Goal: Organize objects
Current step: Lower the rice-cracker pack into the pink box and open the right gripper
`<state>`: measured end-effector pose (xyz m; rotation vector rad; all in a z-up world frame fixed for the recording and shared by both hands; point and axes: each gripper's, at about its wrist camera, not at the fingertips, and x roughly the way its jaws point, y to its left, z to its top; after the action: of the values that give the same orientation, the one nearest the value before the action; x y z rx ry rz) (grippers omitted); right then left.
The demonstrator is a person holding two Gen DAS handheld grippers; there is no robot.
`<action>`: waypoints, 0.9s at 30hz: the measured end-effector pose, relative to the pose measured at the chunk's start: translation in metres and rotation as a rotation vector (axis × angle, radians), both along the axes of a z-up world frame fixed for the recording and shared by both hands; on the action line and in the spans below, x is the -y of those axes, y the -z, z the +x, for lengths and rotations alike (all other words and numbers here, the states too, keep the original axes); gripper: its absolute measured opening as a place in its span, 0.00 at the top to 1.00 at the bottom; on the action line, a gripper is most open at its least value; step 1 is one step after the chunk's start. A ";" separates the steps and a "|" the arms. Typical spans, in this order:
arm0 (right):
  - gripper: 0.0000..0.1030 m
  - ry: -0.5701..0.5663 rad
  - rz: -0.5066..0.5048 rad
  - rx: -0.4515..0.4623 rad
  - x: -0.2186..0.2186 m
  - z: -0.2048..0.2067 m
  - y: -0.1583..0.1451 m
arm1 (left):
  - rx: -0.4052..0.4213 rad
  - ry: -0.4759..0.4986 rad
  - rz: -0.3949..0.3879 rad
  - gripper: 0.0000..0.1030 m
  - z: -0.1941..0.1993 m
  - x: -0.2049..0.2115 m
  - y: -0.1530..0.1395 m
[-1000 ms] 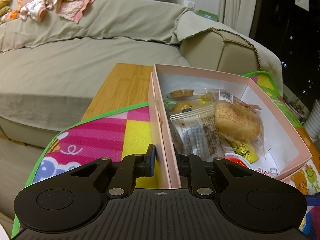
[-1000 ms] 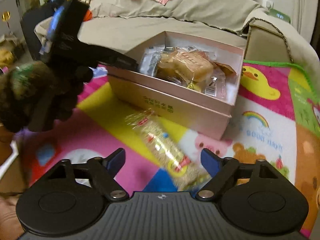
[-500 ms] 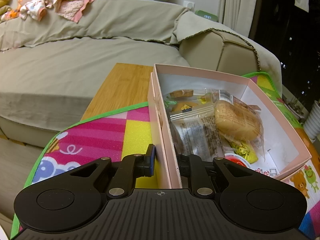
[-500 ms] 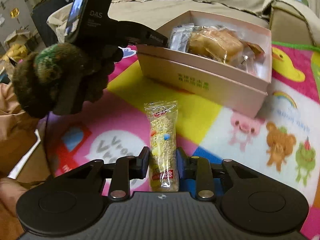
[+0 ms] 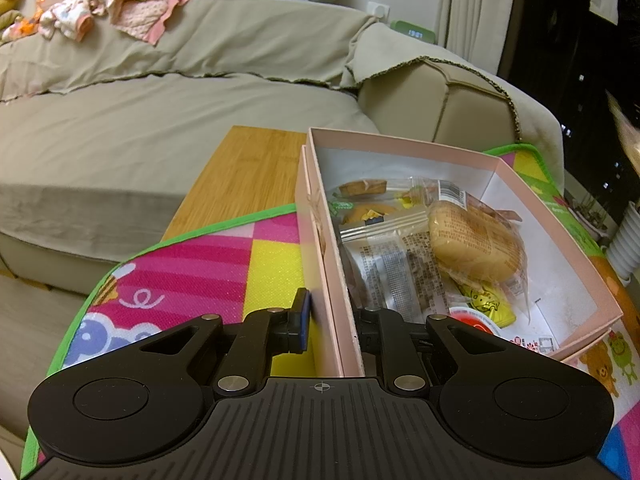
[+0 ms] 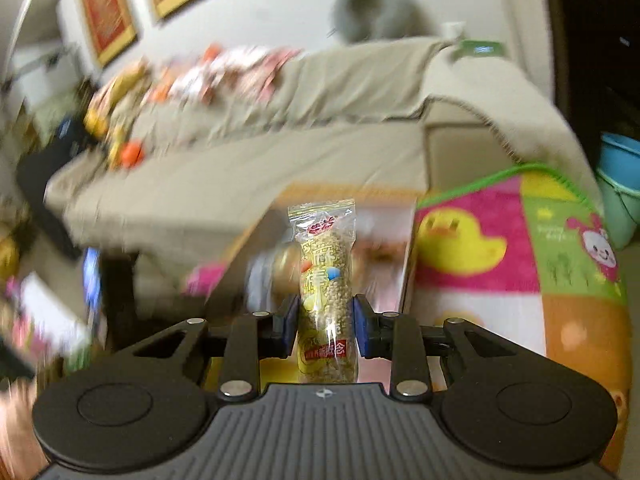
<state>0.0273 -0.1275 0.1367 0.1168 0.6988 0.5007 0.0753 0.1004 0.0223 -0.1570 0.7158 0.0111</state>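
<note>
A pink cardboard box sits on a colourful play mat. It holds several wrapped snacks, among them a round bun and a clear packet. My left gripper is shut on the box's near left wall, one finger outside and one inside. My right gripper is shut on a long clear-wrapped grain bar and holds it upright in the air. The box shows blurred behind the bar in the right wrist view.
A beige sofa with a heap of clothes runs along the back. A wooden tabletop shows beyond the mat's green edge. A blue bucket stands at the right. The right wrist view is motion-blurred.
My right gripper closed on the grain bar on the mat and has lifted it up, tilting towards the box. My left gripper has kept its hold on the box wall.
</note>
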 end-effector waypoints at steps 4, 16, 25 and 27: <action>0.73 0.113 0.069 -0.034 -0.005 0.049 0.010 | 0.000 0.002 0.001 0.84 0.000 0.000 0.000; 0.30 0.104 -0.121 0.064 -0.023 0.044 0.046 | 0.001 0.005 -0.002 0.83 0.001 0.001 0.000; 0.24 -0.089 -0.336 0.089 -0.032 -0.021 0.095 | -0.016 0.001 0.062 0.87 0.014 0.021 -0.002; 0.33 -0.040 -0.324 0.059 -0.031 -0.011 0.109 | -0.013 0.029 0.070 0.86 0.027 0.033 -0.002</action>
<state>0.0163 -0.0960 0.0277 -0.2156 0.7170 0.4216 0.1027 0.0671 0.0243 -0.0794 0.7300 0.0096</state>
